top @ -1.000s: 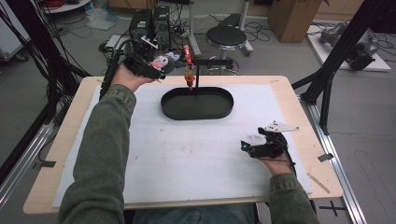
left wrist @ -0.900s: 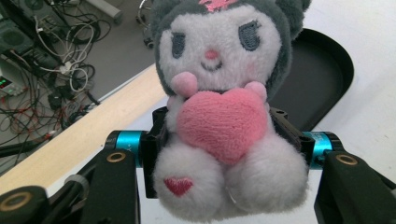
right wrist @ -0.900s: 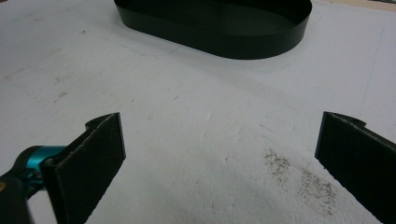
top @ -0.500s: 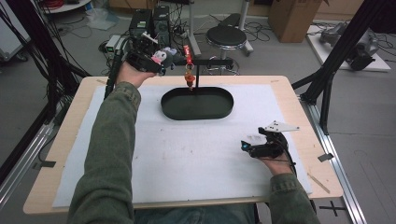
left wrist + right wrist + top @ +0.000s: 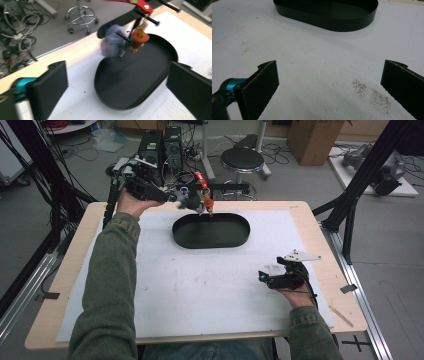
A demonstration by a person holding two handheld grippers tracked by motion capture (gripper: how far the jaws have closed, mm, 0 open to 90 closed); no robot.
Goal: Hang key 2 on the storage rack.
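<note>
One black tray (image 5: 210,242); two charms: orange (image 5: 139,38), lilac (image 5: 111,45).

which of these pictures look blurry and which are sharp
Left gripper view: motion blur smears the pale hanging charm and orange charm; the black tray is soft. Right gripper view: crisp. High view: slight blur around the left gripper.

A motion-blurred pale purple object (image 5: 112,45) at the upper centre of the left gripper view cannot be identified. The black oval tray (image 5: 332,23) is cut off at the right gripper view's top edge.
</note>
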